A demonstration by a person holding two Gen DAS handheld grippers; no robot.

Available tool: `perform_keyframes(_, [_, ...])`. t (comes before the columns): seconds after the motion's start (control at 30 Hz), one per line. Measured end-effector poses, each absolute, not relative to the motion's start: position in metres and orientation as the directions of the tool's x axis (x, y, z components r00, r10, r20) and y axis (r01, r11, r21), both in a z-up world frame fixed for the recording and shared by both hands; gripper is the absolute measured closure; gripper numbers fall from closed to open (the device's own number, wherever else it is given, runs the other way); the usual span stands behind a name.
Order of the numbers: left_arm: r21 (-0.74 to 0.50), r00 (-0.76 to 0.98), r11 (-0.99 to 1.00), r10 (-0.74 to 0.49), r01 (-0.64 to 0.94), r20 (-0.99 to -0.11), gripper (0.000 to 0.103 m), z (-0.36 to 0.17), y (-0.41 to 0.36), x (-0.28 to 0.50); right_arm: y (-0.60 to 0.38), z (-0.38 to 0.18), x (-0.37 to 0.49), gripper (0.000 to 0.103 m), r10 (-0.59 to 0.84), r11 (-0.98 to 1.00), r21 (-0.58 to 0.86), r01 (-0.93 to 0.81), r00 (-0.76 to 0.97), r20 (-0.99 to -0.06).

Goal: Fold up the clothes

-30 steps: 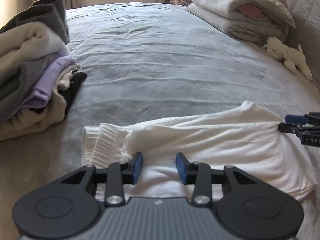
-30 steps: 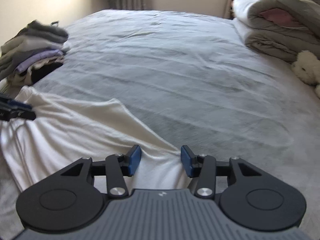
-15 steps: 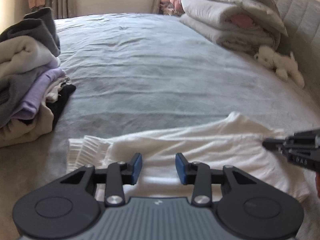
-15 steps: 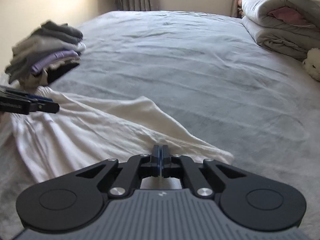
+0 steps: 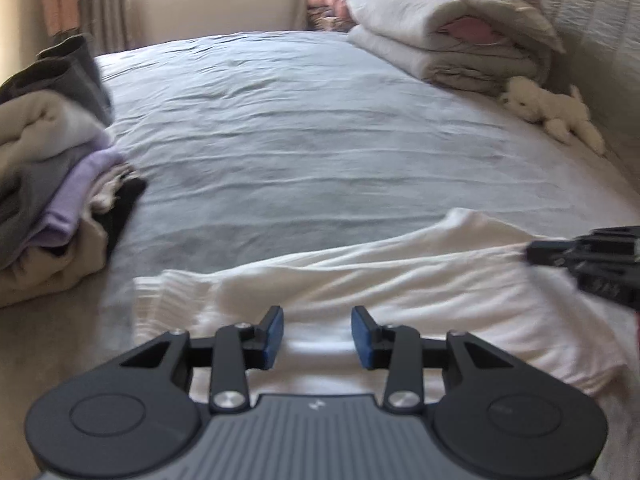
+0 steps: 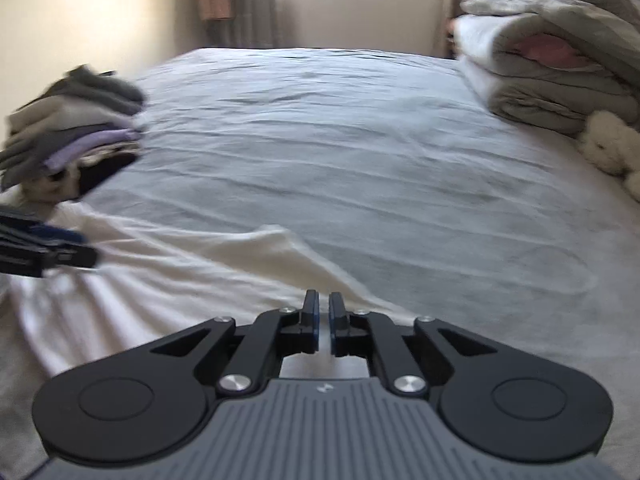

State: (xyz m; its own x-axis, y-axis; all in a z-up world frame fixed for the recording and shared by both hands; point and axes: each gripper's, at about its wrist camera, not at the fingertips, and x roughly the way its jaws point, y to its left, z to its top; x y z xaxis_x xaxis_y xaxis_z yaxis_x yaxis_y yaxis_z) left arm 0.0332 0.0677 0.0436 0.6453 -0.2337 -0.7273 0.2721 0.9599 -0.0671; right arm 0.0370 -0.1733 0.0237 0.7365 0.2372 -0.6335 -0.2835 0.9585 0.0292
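Note:
A white garment (image 5: 400,292) with a ribbed cuff lies crumpled along the near side of the grey bed (image 5: 300,132). My left gripper (image 5: 318,336) hovers open just over the garment's left part, nothing between its blue pads. In the left wrist view my right gripper (image 5: 560,252) comes in from the right, pinching the garment's right edge, and folds run toward it. In the right wrist view the right gripper (image 6: 323,322) has its pads nearly together on a thin bit of the white garment (image 6: 180,280). The left gripper (image 6: 48,252) shows blurred at the far left.
A stack of folded clothes (image 5: 48,184) sits on the bed's left side and shows as the stack (image 6: 72,140) in the right wrist view. Folded duvets (image 5: 452,52) and a white plush toy (image 5: 556,116) lie at the far right by the headboard.
The right gripper went from open to shut on the garment's right edge and has drawn it a little. The left gripper stayed open over the cloth; both views have shifted slightly.

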Motion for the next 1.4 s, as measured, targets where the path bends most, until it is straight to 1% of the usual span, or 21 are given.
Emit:
perform_keyframes(0.07, [-0.061,0.648,0.957,-0.239,0.284,-0.723,0.064,0.044,0.063,0.030,-0.159,0.023,0.031,0.091,0.273,0.943,0.029,-0.331,0.725,-0.633])
perform_keyframes(0.17, [-0.019,0.646,0.956,-0.212,0.292,-0.734,0.063,0.037,0.055,0.029,-0.135,0.019,0.022,0.090,0.307,0.918,0.007,-0.396,0.701,-0.644])
perform_keyframes(0.3, [-0.003,0.646,0.957,-0.199,0.292,-0.737,0.063,0.037,0.053,0.027,-0.115,0.010,0.013,0.088,0.262,0.904,-0.096,-0.416,0.718,-0.645])
perform_keyframes(0.37, [-0.018,0.649,0.959,-0.206,0.284,-0.733,0.062,0.041,0.055,0.024,-0.116,0.012,0.013,0.089,0.258,0.902,-0.106,-0.418,0.720,-0.644])
perform_keyframes(0.43, [-0.026,0.655,0.955,-0.222,0.295,-0.722,0.061,0.044,0.055,0.018,-0.121,0.018,0.011,0.089,0.290,0.907,-0.062,-0.417,0.724,-0.625])
perform_keyframes(0.57, [-0.033,0.646,0.942,-0.254,0.333,-0.720,0.059,0.041,0.052,0.008,-0.120,0.016,0.013,0.089,0.283,0.910,-0.062,-0.409,0.726,-0.627])
perform_keyframes(0.67, [-0.007,0.644,0.939,-0.241,0.344,-0.726,0.058,0.035,0.050,0.005,-0.119,0.014,0.014,0.090,0.277,0.913,-0.064,-0.403,0.727,-0.628])
perform_keyframes(0.73, [-0.003,0.645,0.939,-0.238,0.343,-0.726,0.058,0.036,0.052,0.004,-0.118,0.013,0.014,0.095,0.272,0.915,-0.065,-0.399,0.728,-0.629])
perform_keyframes(0.87, [-0.040,0.647,0.950,-0.242,0.309,-0.723,0.058,0.044,0.064,0.003,-0.117,0.011,0.016,0.095,0.264,0.918,-0.067,-0.390,0.729,-0.631])
perform_keyframes(0.9, [-0.060,0.652,0.952,-0.250,0.299,-0.716,0.058,0.046,0.069,0.003,-0.120,0.011,0.017,0.094,0.271,0.922,-0.044,-0.384,0.725,-0.633])
perform_keyframes(0.97, [-0.092,0.644,0.947,-0.280,0.309,-0.712,0.058,0.048,0.072,0.001,-0.123,0.015,0.014,0.089,0.320,0.916,0.012,-0.401,0.710,-0.627])
perform_keyframes(1.03, [-0.111,0.629,0.938,-0.304,0.327,-0.715,0.058,0.046,0.071,-0.002,-0.116,0.021,0.005,0.087,0.391,0.884,0.039,-0.465,0.692,-0.607])
perform_keyframes(1.1, [-0.082,0.617,0.937,-0.288,0.340,-0.732,0.058,0.039,0.064,-0.003,-0.108,0.022,-0.002,0.087,0.436,0.852,0.047,-0.521,0.659,-0.613])
perform_keyframes(1.13, [-0.061,0.618,0.937,-0.275,0.345,-0.737,0.058,0.037,0.061,-0.004,-0.103,0.018,-0.003,0.087,0.430,0.847,0.037,-0.531,0.642,-0.635])
perform_keyframes(1.2, [-0.048,0.614,0.936,-0.267,0.348,-0.743,0.057,0.036,0.059,-0.005,-0.100,0.009,0.000,0.089,0.395,0.858,0.007,-0.514,0.651,-0.648])
perform_keyframes(1.3, [-0.044,0.607,0.935,-0.264,0.352,-0.750,0.057,0.037,0.059,-0.007,-0.110,0.010,0.012,0.088,0.386,0.884,0.049,-0.465,0.669,-0.635])
perform_keyframes(1.37, [-0.042,0.602,0.934,-0.262,0.354,-0.755,0.056,0.037,0.059,-0.008,-0.116,0.010,0.017,0.088,0.322,0.916,0.020,-0.400,0.707,-0.629])
perform_keyframes(1.4, [-0.041,0.598,0.934,-0.261,0.356,-0.758,0.056,0.038,0.059,-0.008,-0.119,0.010,0.019,0.088,0.326,0.919,0.037,-0.392,0.704,-0.631])
